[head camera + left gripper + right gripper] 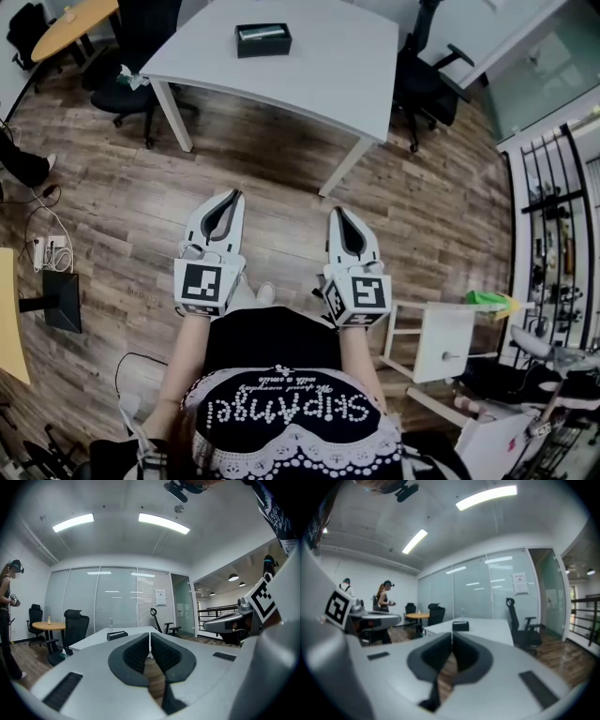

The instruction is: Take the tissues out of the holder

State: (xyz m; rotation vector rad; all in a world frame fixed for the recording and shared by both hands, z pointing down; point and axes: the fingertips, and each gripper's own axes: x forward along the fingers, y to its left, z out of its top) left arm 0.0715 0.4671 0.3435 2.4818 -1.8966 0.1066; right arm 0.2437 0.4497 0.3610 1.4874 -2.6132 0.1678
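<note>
A black tissue holder with pale tissues inside sits near the far edge of a white table. It also shows small and distant as the holder in the left gripper view and the holder in the right gripper view. My left gripper and right gripper hover side by side over the wooden floor, well short of the table. Both are shut, tips touching, with nothing between them. The left gripper's tips and the right gripper's tips point level toward the table.
Black office chairs stand at the table's right and a chair at its left. A round wooden table is at the far left. A white cart stands close on my right. Two people stand further off.
</note>
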